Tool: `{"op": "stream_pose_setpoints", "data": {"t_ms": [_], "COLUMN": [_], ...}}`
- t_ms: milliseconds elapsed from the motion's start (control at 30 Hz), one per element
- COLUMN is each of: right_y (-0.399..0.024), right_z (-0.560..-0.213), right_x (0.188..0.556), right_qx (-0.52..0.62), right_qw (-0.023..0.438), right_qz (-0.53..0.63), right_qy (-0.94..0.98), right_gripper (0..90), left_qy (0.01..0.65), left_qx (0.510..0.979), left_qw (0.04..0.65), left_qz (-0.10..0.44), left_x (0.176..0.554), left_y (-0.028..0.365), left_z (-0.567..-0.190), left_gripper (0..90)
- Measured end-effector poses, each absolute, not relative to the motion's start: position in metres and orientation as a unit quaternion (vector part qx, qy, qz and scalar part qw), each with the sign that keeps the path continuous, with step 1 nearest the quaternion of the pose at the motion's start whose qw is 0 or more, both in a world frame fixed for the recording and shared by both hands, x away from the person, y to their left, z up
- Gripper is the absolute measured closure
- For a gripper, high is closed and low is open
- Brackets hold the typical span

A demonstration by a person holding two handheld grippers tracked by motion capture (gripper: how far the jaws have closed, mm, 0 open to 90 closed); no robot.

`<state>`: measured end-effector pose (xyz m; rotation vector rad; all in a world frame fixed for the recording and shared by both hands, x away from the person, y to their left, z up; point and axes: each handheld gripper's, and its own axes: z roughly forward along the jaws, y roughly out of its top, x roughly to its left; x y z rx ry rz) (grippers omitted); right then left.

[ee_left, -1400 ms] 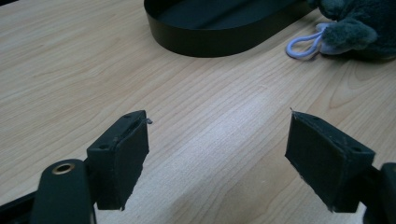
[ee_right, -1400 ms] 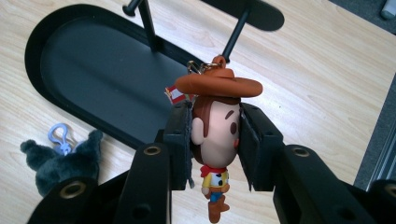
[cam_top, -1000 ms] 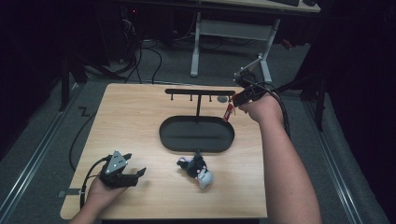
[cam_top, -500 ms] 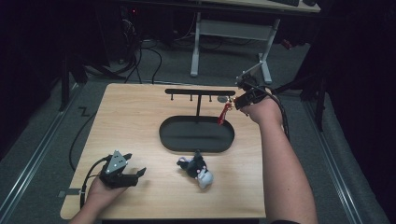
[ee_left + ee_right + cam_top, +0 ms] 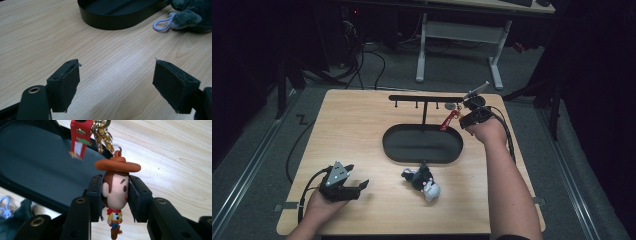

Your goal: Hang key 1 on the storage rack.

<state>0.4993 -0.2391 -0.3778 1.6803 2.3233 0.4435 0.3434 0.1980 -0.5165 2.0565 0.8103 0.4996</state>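
We held the cowboy keychain (image 5: 115, 192) by its head in our right gripper (image 5: 115, 195), above the black oval tray (image 5: 422, 145)'s right end, the jaws having just eased slightly; our left gripper (image 5: 116, 85) rested open, empty, on the tabletop (image 5: 362, 125); a plush toy (image 5: 422, 181) lay nearby.

The high view looks forward and down on the whole desk (image 5: 362, 130) from above the person's side. Each gripper view sits low and close behind its own jaws; both also catch the black oval tray (image 5: 120, 15) and the plush toy (image 5: 190, 12)
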Motion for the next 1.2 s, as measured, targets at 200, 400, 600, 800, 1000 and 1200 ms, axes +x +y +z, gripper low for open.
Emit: {"op": "stream_pose_setpoints", "data": {"t_ms": [200,400,600,800,1000,1200], "right_y": [-0.240,-0.249,-0.250,-0.258,-0.265,-0.276], "right_z": [-0.384,-0.388,-0.407,-0.428,-0.460,-0.495], "right_x": [0.497,0.478,0.446,0.404,0.355,0.307], "right_qx": [0.582,0.588,0.572,0.572,0.566,0.562], "right_qw": [0.121,0.131,0.158,0.163,0.162,0.190], "right_qz": [0.168,0.173,0.165,0.219,0.283,0.329], "right_qy": [0.786,0.779,0.788,0.774,0.757,0.735], "right_gripper": [53.8,48.0,41.4,38.3,38.6,49.9], "left_qy": [0.328,0.325,0.320,0.314,0.304,0.313], "left_qx": [0.819,0.819,0.823,0.826,0.827,0.821], "left_qw": [0.429,0.432,0.431,0.430,0.436,0.445], "left_qz": [0.196,0.193,0.188,0.183,0.183,0.171], "left_x": [0.344,0.344,0.342,0.339,0.335,0.336], "left_y": [0.199,0.196,0.190,0.182,0.173,0.158], "left_z": [-0.515,-0.514,-0.513,-0.513,-0.514,-0.513], "left_gripper": [22.6,23.2,23.4,24.5,30.7,43.7]}}
